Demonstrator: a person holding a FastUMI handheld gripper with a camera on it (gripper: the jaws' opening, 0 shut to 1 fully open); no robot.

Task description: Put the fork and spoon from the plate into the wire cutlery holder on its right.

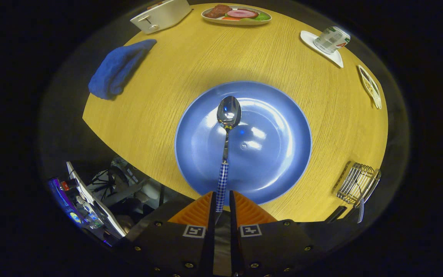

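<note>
The fingers are clamped on the spoon by its checked handle, holding it over the blue plate, so the carrying step looks underway and next calls for swinging it right of the plate to the wire holder.

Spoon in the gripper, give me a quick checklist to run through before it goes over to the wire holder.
1. Grip: gripper fingers closed on the checked handle of the spoon: ok.
2. Spoon lifted off the blue plate: cannot tell.
3. Wire cutlery holder upright on the table, right of the plate: ok.
4. Fork out of the plate: ok; a checked handle shows at the holder.
5. Path from plate to holder free of objects: ok.
</note>
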